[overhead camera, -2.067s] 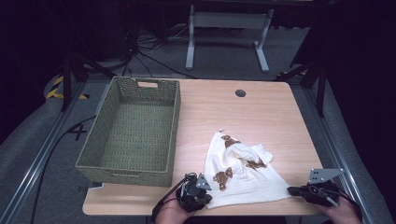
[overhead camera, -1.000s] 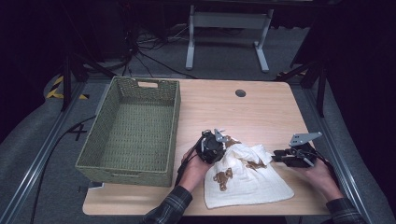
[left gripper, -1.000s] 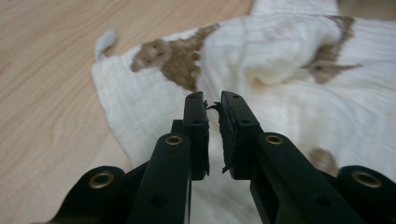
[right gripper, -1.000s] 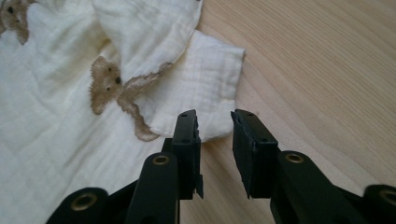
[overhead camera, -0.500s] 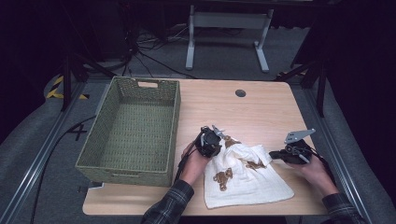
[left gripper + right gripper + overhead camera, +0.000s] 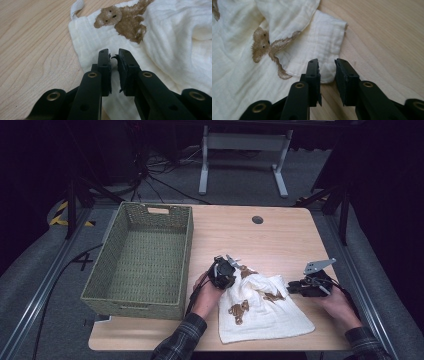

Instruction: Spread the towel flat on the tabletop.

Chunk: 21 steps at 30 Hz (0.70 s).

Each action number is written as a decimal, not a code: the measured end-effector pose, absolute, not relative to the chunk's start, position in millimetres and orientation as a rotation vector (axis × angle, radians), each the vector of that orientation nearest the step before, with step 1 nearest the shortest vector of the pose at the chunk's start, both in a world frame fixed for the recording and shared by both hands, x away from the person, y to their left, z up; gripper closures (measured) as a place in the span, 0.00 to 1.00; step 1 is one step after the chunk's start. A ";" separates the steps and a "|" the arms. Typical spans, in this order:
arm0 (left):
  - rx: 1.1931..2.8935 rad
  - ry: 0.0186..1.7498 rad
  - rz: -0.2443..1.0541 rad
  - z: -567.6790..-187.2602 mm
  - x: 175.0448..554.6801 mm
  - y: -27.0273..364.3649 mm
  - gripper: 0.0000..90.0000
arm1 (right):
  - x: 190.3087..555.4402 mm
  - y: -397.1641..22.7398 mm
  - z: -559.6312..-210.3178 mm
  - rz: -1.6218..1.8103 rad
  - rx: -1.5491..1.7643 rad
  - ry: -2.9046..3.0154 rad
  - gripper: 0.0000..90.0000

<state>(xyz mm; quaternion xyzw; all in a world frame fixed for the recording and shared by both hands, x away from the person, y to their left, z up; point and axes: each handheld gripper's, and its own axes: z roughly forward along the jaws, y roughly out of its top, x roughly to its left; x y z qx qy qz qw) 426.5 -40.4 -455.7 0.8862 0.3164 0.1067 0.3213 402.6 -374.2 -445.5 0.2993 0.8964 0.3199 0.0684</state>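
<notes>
**Worktop inventory: basket, cloth, two tongs**

A woven basket [image 6: 140,257] is set at the left of the worktop [image 6: 280,237]. The left tongs [image 6: 231,265] are held over the cloth's [image 6: 265,312] upper left corner, jaws nearly closed, nothing gripped. The white, bear-printed cloth is laid crumpled right of the basket. The right tongs [image 6: 291,288] are placed at its right corner, jaws just opened slightly, a narrow gap left, nothing held.

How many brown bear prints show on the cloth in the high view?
3: one bear print at the cloth's far corner, one mid-cloth, one near its left edge. Folds may hide more.
</notes>
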 end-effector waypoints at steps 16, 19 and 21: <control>2.332 0.831 0.299 -455.6 425.1 -41.2 0.89 | 401.9 -382.7 -407.0 1.116 0.887 2.552 0.97; 2.333 0.833 0.299 -455.5 424.9 -40.9 0.88 | 409.9 -380.7 -399.2 1.149 0.896 2.524 0.97; 2.338 0.828 0.304 -455.2 424.5 -40.6 0.88 | 418.1 -374.9 -393.6 1.164 0.896 2.506 0.97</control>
